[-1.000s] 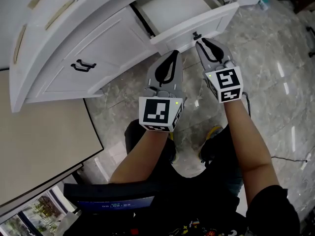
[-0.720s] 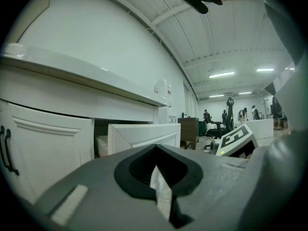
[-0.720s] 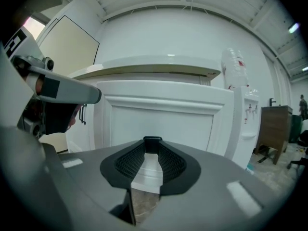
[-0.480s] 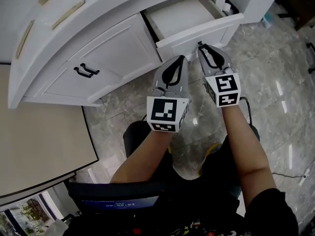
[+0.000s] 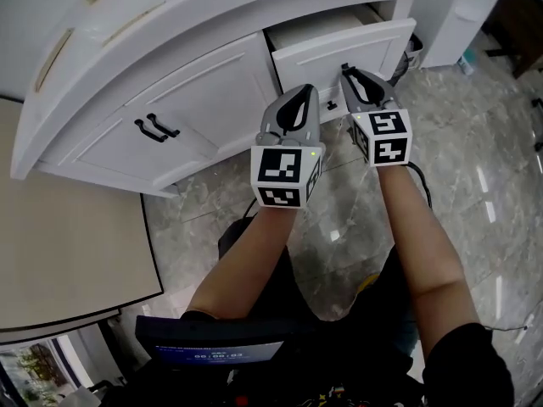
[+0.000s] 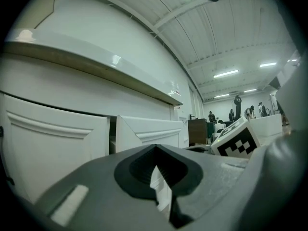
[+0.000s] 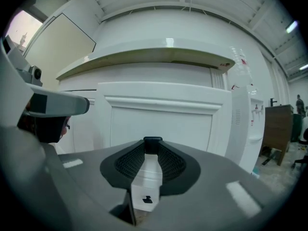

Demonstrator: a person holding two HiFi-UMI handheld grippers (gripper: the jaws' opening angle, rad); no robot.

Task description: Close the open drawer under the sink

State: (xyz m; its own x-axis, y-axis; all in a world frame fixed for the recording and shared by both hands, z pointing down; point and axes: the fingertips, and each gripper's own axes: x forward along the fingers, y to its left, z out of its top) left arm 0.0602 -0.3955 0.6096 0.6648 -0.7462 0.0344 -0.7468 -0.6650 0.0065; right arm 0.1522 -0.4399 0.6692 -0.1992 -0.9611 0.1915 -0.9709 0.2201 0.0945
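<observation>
Drawer (image 5: 339, 45) sits upper right of centre, still poking partly out of the cabinet (image 5: 204, 83), so a last push looks needed. Right gripper (image 5: 344, 71) has its fingers pinching the dark handle (image 7: 152, 142). Left gripper (image 5: 306, 91) hovers alongside, fingers pressed together, empty.

The drawer (image 5: 339, 51) front and the cabinet doors (image 5: 202, 96) are smooth white-painted panels with a soft sheen. The door handles (image 5: 157, 128) look matt black. The floor (image 5: 484, 159) is glossy, veined grey stone that reflects the lights. The left gripper (image 5: 305, 91) and right gripper (image 5: 344, 71) have matt grey plastic shells, and their fingers (image 7: 171, 165) are lined with ribbed black pads.
</observation>
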